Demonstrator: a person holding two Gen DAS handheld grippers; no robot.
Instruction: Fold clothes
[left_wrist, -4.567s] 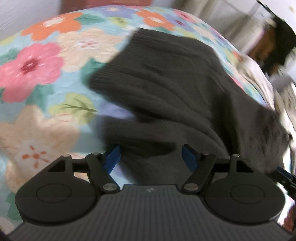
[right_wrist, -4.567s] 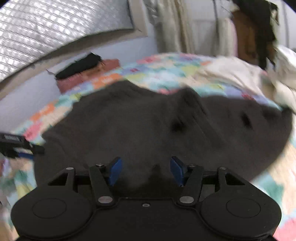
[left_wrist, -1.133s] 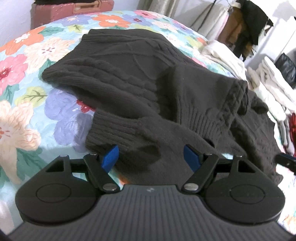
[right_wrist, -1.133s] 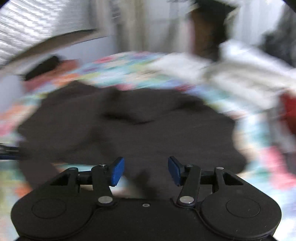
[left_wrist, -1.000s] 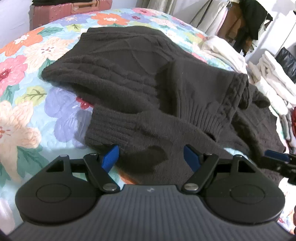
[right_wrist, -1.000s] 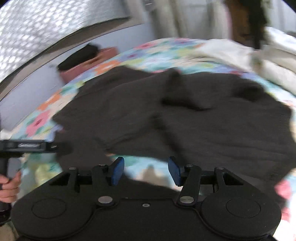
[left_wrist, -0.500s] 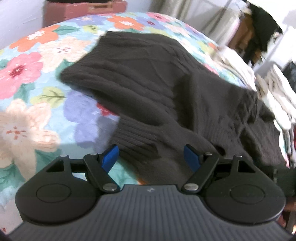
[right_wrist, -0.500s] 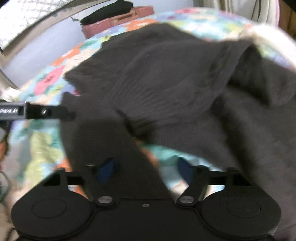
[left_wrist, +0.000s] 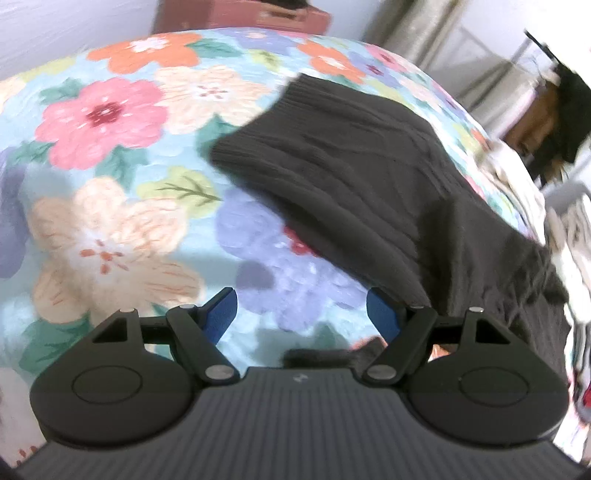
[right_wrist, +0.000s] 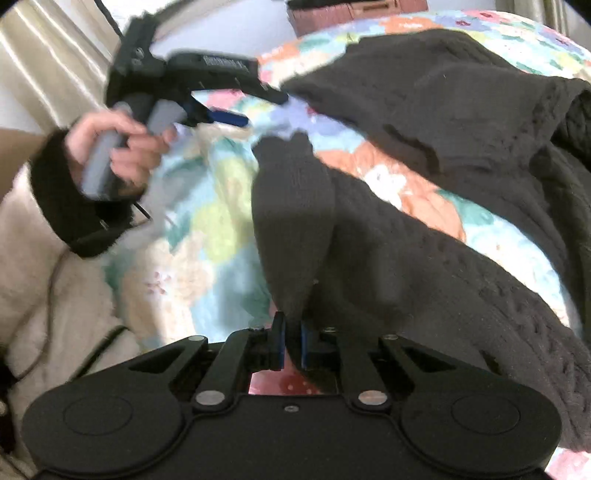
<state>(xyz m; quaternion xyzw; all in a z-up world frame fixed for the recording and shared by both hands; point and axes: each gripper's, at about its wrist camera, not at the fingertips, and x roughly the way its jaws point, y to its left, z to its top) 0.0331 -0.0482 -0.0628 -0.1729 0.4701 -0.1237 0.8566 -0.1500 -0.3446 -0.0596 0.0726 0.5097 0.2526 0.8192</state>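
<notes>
Pinching a sleeve cuff (right_wrist: 291, 206) of the dark sweater (right_wrist: 461, 155) spread on the floral bed (left_wrist: 110, 206), the right gripper (right_wrist: 291, 345) is closing on knit while the left gripper (left_wrist: 301, 314) hovers apart beside it (nothing between), so next probably comes carrying that sleeve across the body.

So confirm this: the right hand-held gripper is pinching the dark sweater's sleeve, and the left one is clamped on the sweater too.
Half right. The right hand-held gripper is closing on the sleeve, but the left hand-held gripper is open over the floral bedspread, holding nothing, as the left wrist view shows.
</notes>
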